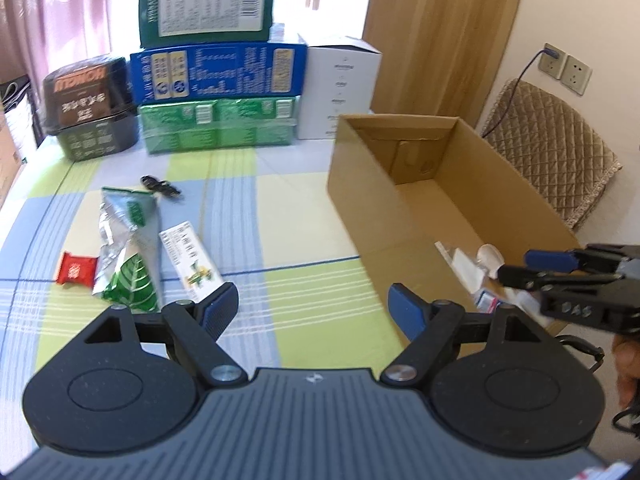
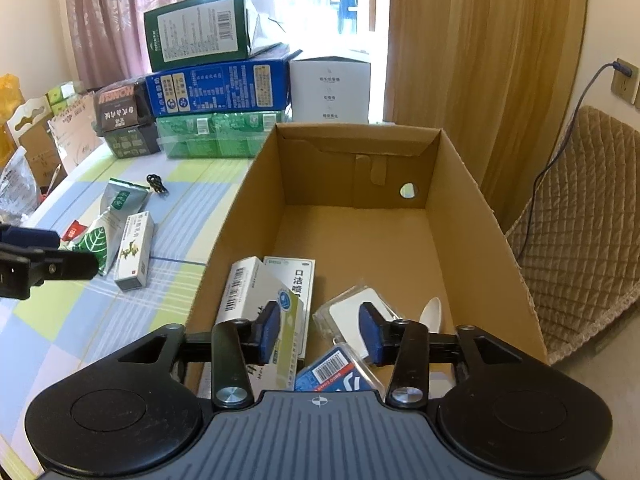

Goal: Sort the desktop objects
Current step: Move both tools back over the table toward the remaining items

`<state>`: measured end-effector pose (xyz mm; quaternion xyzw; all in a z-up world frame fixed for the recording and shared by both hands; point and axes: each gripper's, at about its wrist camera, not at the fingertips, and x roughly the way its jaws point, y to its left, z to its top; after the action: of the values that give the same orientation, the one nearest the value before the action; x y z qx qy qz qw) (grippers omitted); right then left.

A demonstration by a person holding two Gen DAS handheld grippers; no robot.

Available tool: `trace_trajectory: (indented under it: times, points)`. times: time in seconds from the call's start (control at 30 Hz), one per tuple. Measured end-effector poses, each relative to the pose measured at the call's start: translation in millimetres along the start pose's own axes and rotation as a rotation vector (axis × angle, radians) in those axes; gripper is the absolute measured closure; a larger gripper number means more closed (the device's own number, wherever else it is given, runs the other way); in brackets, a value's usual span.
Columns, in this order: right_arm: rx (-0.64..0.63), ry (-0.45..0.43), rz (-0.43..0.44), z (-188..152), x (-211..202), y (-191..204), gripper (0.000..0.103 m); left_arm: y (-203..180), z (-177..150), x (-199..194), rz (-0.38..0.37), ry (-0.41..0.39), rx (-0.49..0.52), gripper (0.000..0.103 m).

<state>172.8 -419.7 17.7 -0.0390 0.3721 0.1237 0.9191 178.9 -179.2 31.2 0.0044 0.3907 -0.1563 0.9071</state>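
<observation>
A: Fingers on the right gripper [image 2: 318, 332] stand apart with nothing between them, above the near end of the open brown cardboard box [image 2: 472, 184]. Inside: white barcoded carton [image 2: 244, 292], white-and-green spray carton [image 2: 296, 280], blue barcoded pack [image 2: 332, 372], white plastic spoon [image 2: 430, 312].

B: Left gripper [image 1: 312, 308]?

A: Fingers spread wide, empty, over the checked tabletop [image 1: 280, 208]. Near them lie a white-and-green medicine carton [image 1: 192, 256], silver-green leaf-print pouch [image 1: 128, 248], small red sachet [image 1: 76, 272], black cable [image 1: 160, 188].
</observation>
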Motion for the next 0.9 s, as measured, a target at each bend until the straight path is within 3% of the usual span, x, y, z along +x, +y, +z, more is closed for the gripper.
trace_trajectory:
  times: [0.47,0.7,0.9]
  points:
    - [-0.017,-0.103,0.060,23.9,-45.7,51.7,0.023,83.0,-44.4,-60.0,0.139,0.008,-0.061,0.021]
    - [-0.073,-0.152,0.099,34.8,-66.7,98.4,0.002,120.5,-54.7,-100.6,0.209,-0.026,-0.094,0.012]
    - [-0.106,-0.164,0.149,39.0,-74.9,133.5,0.002,143.4,-61.6,-130.0,0.244,-0.053,-0.119,0.002]
